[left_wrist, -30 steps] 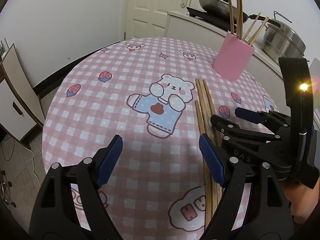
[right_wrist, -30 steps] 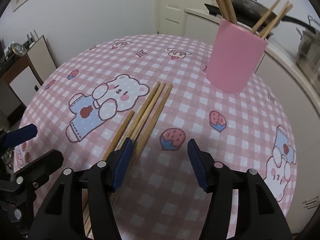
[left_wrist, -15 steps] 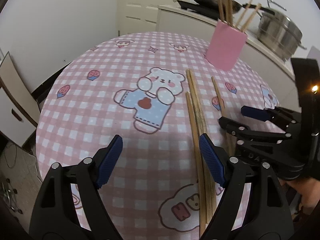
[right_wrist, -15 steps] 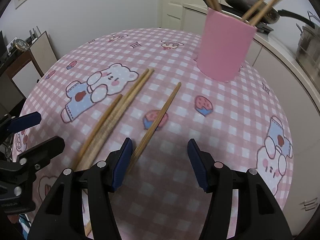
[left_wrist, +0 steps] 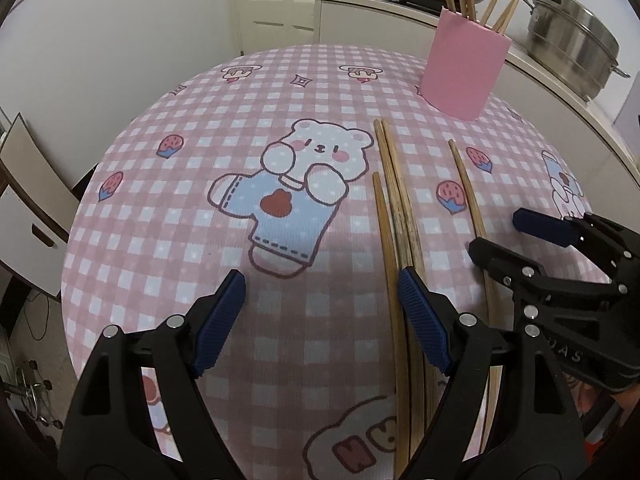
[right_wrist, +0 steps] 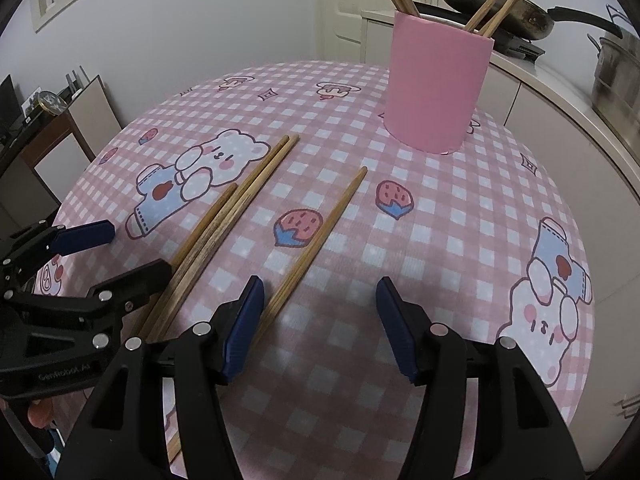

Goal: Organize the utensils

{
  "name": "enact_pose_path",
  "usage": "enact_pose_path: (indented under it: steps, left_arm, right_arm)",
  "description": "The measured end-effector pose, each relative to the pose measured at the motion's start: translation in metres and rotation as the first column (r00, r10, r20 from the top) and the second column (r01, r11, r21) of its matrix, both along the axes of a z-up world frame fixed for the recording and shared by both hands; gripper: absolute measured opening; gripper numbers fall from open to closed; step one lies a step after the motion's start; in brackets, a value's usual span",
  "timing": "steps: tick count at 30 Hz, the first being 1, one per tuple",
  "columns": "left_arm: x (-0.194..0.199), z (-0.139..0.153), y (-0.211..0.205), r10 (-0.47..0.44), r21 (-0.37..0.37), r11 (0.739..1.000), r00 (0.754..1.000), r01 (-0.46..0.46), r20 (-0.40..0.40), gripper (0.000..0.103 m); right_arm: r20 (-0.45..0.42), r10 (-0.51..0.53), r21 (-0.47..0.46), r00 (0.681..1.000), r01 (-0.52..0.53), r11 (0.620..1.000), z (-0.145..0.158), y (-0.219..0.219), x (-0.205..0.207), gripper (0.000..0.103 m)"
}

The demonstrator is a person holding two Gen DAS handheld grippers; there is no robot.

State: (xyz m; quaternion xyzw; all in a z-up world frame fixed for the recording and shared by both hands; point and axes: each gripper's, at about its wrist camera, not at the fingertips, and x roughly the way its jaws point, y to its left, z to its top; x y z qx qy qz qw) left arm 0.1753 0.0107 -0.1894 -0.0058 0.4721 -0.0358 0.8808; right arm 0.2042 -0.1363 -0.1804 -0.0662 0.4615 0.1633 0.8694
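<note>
While we hold both tools low over the near edge of the bench [left_wrist: 280, 80], our left tongs [left_wrist: 322, 322] stand wide apart with nothing between them, only checked cloth. Our right tongs [right_wrist: 320, 322] are also apart and empty; their left pad sits just beside the near end of a single chopstick [right_wrist: 320, 240], and we cannot tell whether it touches. That chopstick lies alone, angled toward the far right corner. Just left of it, three more chopsticks [right_wrist: 224, 224] lie close together in a bundle, their near ends passing under the left tool's right finger. Beyond them is a printed bear on the cloth. Farther back, near the far right edge of the bench, the pink cup [right_wrist: 436, 84] stands upright, holding several chopsticks that lean outward. Behind it a counter carries a pan [right_wrist: 492, 4] and a steel pot [left_wrist: 572, 44].
</note>
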Motion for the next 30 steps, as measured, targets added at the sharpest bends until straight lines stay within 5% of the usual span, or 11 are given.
enact_pose_path:
  steps: [13, 20, 23, 25, 30]
  left_arm:
    - [0.012, -0.002, -0.002, -0.018, 0.009, 1.000, 1.000, 0.018, -0.026, 0.080]
    - [0.024, -0.003, -0.011, -0.027, 0.057, 0.998, 0.999, 0.028, -0.030, 0.070]
    - [0.029, -0.002, -0.012, -0.043, 0.051, 0.998, 0.999, 0.044, -0.031, 0.054]
    - [0.031, -0.001, -0.015, -0.058, 0.050, 0.997, 0.998, 0.059, -0.031, 0.035]
    - [0.031, -0.001, -0.023, -0.087, 0.051, 0.995, 0.996, 0.088, -0.026, 0.020]
  right_arm:
    - [-0.003, 0.018, 0.004, 1.000, -0.018, 1.000, 0.000, -0.002, 0.003, 0.057]
    - [-0.011, -0.002, 0.011, 1.000, 0.002, 1.000, 0.002, -0.004, 0.007, 0.057]
    - [-0.021, -0.017, 0.031, 1.000, 0.018, 0.999, 0.002, -0.008, 0.012, 0.057]
    - [-0.027, -0.032, 0.039, 0.999, 0.033, 0.999, 0.003, -0.010, 0.017, 0.057]
    - [-0.051, -0.056, 0.051, 0.997, 0.059, 0.997, 0.004, -0.011, 0.035, 0.057]
